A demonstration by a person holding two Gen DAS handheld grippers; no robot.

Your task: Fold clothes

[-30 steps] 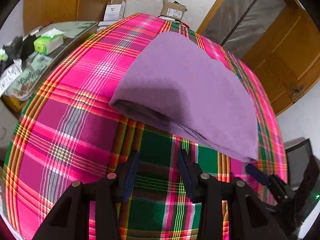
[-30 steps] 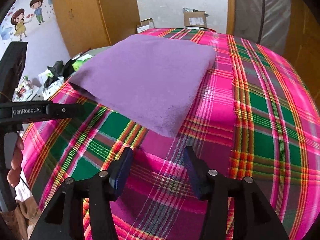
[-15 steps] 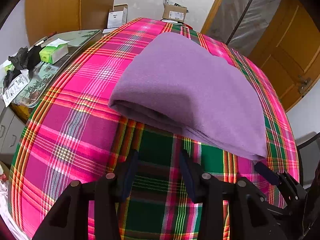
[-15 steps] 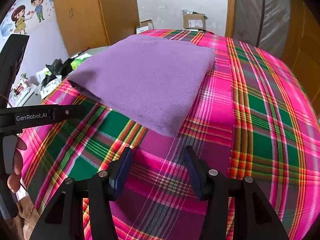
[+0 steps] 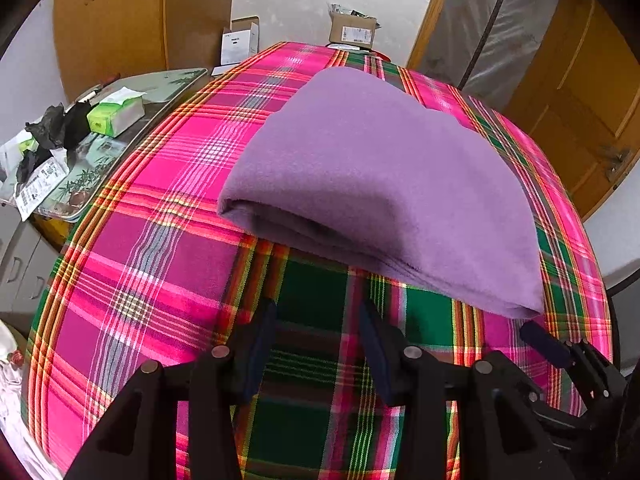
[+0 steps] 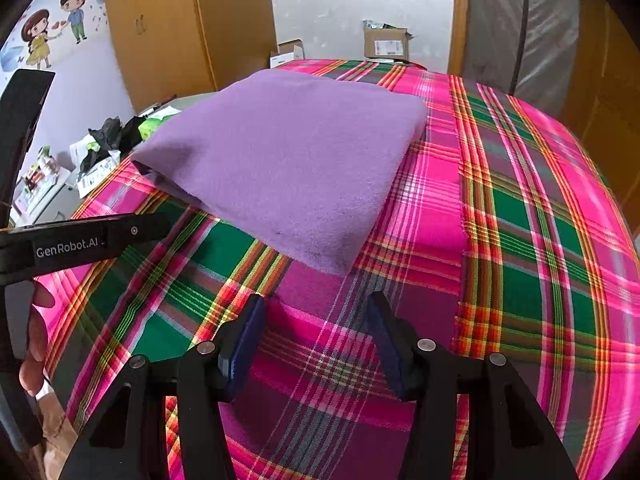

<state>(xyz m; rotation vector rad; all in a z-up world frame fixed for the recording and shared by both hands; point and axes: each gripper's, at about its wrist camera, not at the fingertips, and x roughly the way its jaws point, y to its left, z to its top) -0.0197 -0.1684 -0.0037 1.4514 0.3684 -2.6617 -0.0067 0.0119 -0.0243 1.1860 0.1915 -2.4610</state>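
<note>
Left wrist view: folded purple fleece garment (image 5: 384, 184) lies on the pink-and-green plaid cloth (image 5: 160, 264), filling the centre out to 3 o'clock, folded edge toward the camera. Left gripper (image 5: 318, 320) hangs above the cloth at 6 o'clock, fingers spread wide, empty, apart from the garment. Right gripper (image 6: 316, 312) likewise gapes empty near the garment's corner. At 9 o'clock, a cluttered side table (image 5: 168, 80) carries a green tissue box (image 5: 116, 114). Nothing blocks the garment. Since a second ago both grippers have drawn slightly back.
</note>
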